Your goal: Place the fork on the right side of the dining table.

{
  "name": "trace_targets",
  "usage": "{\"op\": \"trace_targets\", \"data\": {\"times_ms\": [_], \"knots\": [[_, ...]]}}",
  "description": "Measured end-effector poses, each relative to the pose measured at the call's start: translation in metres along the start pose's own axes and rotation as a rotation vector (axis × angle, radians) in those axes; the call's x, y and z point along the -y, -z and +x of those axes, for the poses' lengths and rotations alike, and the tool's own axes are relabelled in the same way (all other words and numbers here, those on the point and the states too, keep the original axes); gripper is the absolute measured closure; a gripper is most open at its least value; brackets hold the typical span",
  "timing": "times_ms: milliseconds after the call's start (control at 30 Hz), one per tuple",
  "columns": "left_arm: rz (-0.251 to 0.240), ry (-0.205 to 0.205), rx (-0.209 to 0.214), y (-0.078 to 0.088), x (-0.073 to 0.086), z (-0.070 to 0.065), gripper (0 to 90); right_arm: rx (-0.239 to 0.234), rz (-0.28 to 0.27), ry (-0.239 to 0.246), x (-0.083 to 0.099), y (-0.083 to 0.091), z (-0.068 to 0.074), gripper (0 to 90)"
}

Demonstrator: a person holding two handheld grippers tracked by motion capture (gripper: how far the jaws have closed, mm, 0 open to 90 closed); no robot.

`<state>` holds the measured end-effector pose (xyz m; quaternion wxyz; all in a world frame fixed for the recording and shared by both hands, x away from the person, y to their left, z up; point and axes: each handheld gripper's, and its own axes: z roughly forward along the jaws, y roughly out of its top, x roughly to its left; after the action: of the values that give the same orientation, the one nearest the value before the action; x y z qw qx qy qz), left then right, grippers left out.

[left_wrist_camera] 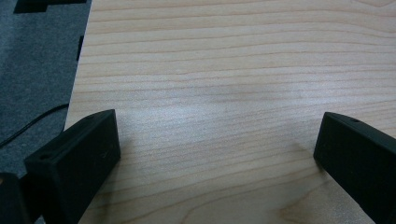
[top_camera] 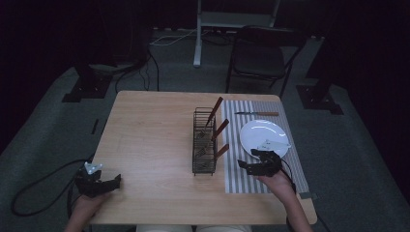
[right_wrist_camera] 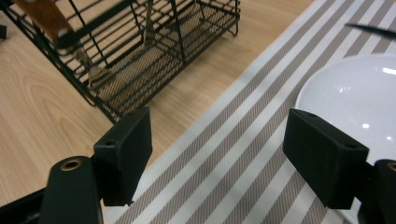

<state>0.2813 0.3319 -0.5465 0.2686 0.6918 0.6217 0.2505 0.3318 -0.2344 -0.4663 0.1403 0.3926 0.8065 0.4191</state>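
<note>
I see a wooden surface (top_camera: pixel 150 140) with a black wire caddy (top_camera: pixel 204 142) near its middle; taking the caddy as my reference. Three wooden-handled utensils (top_camera: pixel 221 127) stand tilted in it, handles leaning toward the striped placemat (top_camera: pixel 232 169) that lies just beside the caddy on the person's right. On the mat: a white plate (top_camera: pixel 258 133) near the caddy, and a wooden-handled knife (top_camera: pixel 256 114) lying flat past the plate, level with the caddy's far end.

Right gripper (top_camera: pixel 255 165) sits over the mat, close to the caddy's near corner, at the plate's near edge. In the right gripper view (right_wrist_camera: pixel 217 156) the jaws stand wide apart with nothing between them: released. Below the gap is striped mat, caddy mesh (right_wrist_camera: pixel 140 51) up left, plate rim (right_wrist_camera: pixel 355 93) at right. I can't tell whether the jaws touch the mat.

Left gripper (top_camera: pixel 99 181) is well apart from the caddy, at the surface's near left corner, hand (top_camera: pixel 86 205) behind it. In the left gripper view (left_wrist_camera: pixel 217 154) the jaws are spread wide over bare wood grain, released, holding nothing. Grey carpet (left_wrist_camera: pixel 32 70) shows past the surface edge.

A dark chair (top_camera: pixel 261 55) stands on the floor beyond the surface's far edge.
</note>
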Motion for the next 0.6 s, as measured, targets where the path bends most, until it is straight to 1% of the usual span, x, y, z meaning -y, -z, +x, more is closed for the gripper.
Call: {"op": "trace_targets", "data": {"times_ms": [167,267,467,600], "knots": [[0.000,0.000,0.000,0.000,0.000,0.000,0.8,0.004,-0.012,0.021,-0.013,-0.003,0.001,24.1],[0.000,0.000,0.000,0.000,0.000,0.000,0.8,-0.005,-0.018,0.029,-0.022,-0.004,0.002,26.6],[0.000,0.000,0.000,0.000,0.000,0.000,0.8,-0.014,-0.028,0.045,-0.038,-0.009,0.002,26.6],[0.000,0.000,0.000,0.000,0.000,0.000,0.8,-0.009,-0.032,0.060,-0.048,-0.013,0.002,27.6]]}}
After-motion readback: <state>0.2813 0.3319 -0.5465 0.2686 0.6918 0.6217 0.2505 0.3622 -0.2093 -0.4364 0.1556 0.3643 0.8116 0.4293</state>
